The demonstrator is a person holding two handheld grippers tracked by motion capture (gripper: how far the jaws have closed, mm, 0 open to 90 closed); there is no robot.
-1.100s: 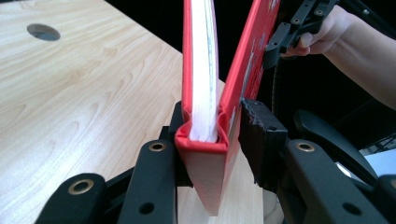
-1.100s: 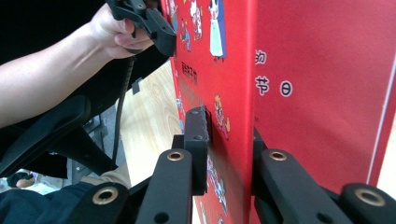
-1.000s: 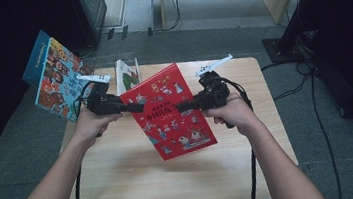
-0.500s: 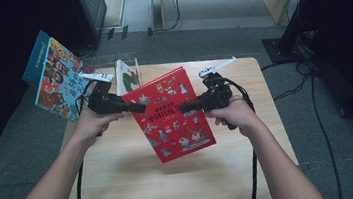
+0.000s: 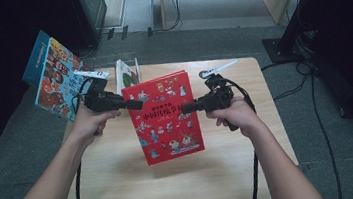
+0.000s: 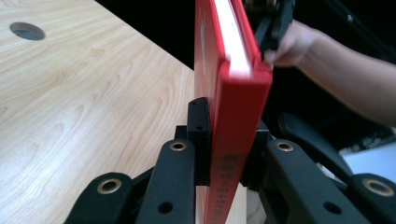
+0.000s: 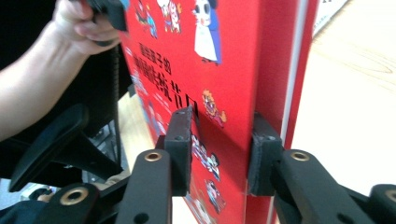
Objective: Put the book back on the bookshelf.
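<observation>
Red book (image 5: 164,117) upright over table (image 5: 123,181), left gripper (image 6: 227,144) closing, pinching spine, right gripper (image 7: 219,149) loosening, spread around opposite edge

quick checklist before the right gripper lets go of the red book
1. Left gripper clamped on the red book: ok, both pads press the spine edge; its jaws have just been closing.
2. Right gripper released: not ok, its jaws have just been opening and a gap shows at the cover side, but the book sits between them.
3. Book off the table: ok, held upright above it.
4. Landing spot bare: ok, open wood under the book.
5. Grip enough for one-handed hold: cannot tell.
</observation>
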